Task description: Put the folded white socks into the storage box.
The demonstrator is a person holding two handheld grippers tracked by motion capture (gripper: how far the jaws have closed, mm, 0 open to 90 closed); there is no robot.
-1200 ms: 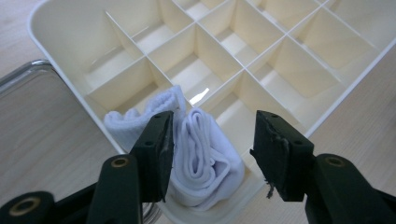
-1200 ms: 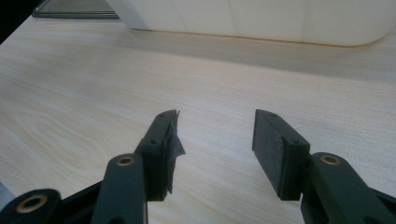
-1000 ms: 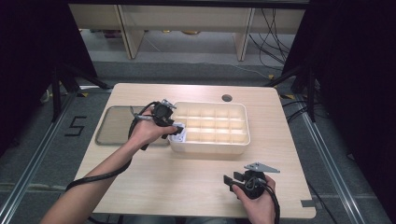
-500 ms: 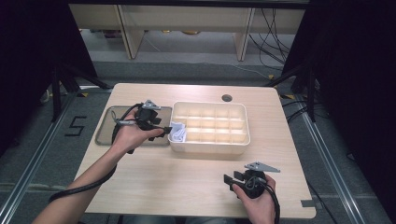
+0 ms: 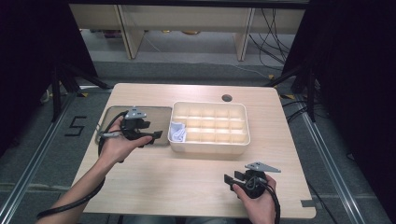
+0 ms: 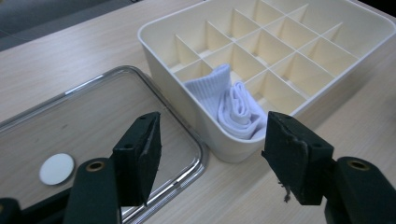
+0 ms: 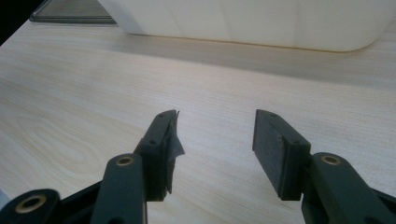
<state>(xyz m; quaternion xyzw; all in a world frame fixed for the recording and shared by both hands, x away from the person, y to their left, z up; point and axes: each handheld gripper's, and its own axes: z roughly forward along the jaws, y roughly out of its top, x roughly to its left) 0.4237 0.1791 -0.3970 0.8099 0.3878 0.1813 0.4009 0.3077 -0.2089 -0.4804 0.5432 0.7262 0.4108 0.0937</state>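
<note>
Just released, a rolled white sock [image 6: 236,109] is seen in the near-left corner cell of the cream divider box [image 5: 243,140], centre frame. The left gripper [image 6: 212,140], its jaws just opened wide and empty, is held immediately left; the right gripper [image 7: 217,135] is parked open, lower right.

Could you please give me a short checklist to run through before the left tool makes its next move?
1. Left tool empty: ok, jaws have just been opening, nothing between them.
2. White sock inside the divided box: ok, in a corner compartment.
3. Sock fully tucked in: not ok, a cuff stands above the divider.
4. Clear tray beside the box: ok.
5. Right tool out of the way: ok, open over bare table.
</note>
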